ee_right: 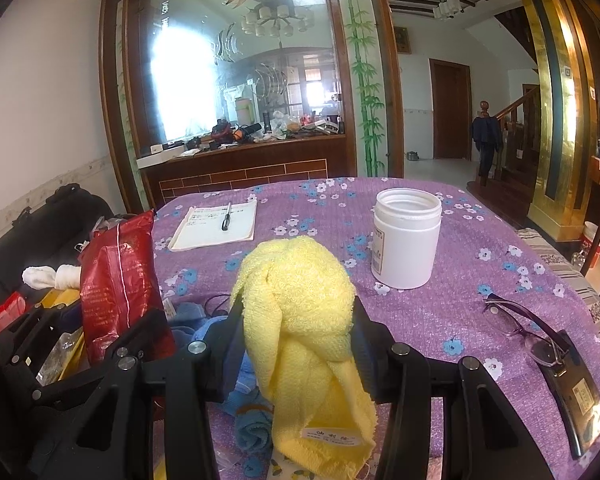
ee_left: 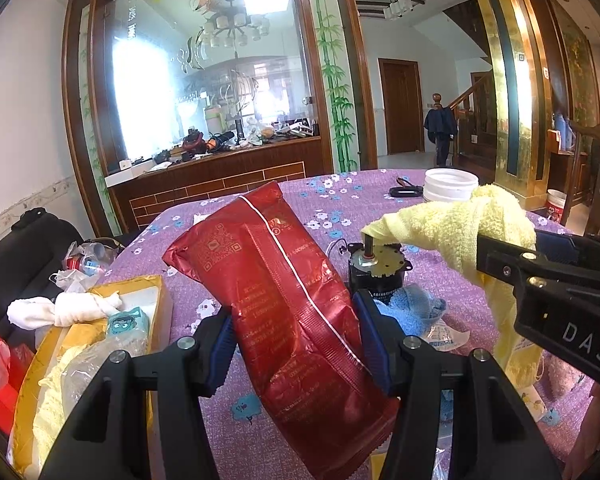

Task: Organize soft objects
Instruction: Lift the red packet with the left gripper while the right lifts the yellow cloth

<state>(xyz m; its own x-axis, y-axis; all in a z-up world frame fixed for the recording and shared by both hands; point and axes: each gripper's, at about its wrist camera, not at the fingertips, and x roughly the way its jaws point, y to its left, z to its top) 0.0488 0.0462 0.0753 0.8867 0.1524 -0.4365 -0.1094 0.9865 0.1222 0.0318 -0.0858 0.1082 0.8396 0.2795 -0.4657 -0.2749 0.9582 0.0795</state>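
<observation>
Purple floral tablecloth (ee_right: 440,320), blue cloth (ee_right: 252,428) half-hidden behind yellow towel (ee_right: 300,320).

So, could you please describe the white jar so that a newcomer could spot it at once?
Start at the purple flowered tablecloth. Beyond the yellow towel held in the right gripper stands the white jar, upright and lidless. It is the only rigid white container there.

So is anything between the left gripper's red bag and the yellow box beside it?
Nothing visible: the red bag, clamped in the left gripper, is lifted, and the yellow box lies just left, already holding soft things.
</observation>
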